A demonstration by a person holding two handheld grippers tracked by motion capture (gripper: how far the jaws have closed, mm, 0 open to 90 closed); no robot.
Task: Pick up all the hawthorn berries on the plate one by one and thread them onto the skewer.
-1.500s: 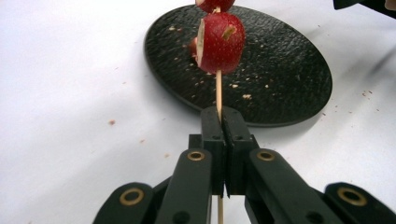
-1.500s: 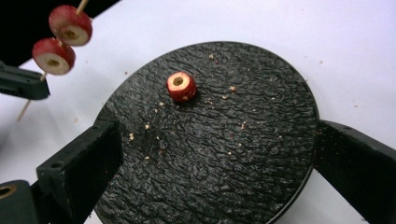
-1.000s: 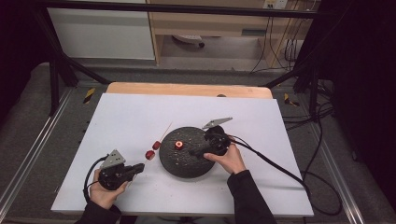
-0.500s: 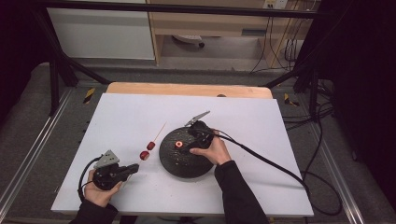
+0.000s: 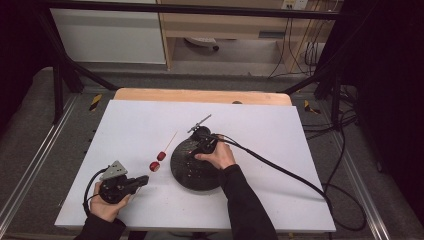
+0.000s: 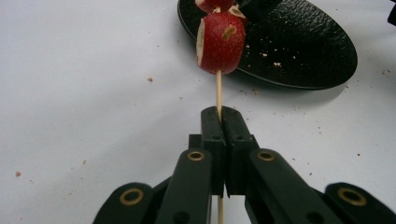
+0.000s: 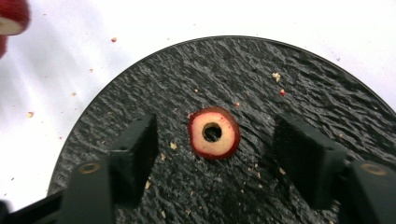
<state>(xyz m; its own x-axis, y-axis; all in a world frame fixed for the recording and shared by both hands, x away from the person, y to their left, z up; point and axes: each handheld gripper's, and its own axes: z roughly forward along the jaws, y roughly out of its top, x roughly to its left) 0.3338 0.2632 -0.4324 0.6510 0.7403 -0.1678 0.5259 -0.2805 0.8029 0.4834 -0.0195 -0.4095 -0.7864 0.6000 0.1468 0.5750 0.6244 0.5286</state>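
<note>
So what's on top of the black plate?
A red fruit slice with a hole lies on the plate, between the right claw jaws, plus crumbs. The hand hides part.

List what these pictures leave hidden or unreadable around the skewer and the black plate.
- High view: the cored red fruit slice on the round black textured plate is hidden by the right gripper and hand.
- Left gripper view: the thin wooden skewer has its top cut off by the upper edge, above the red fruit piece.
- Right gripper view: a red piece is cut off at the corner.

red-skinned, pale-fleshed fruit slice (image 7: 214, 133) on a black pebbled plate (image 7: 299, 79), white table (image 5: 280, 130).
</note>
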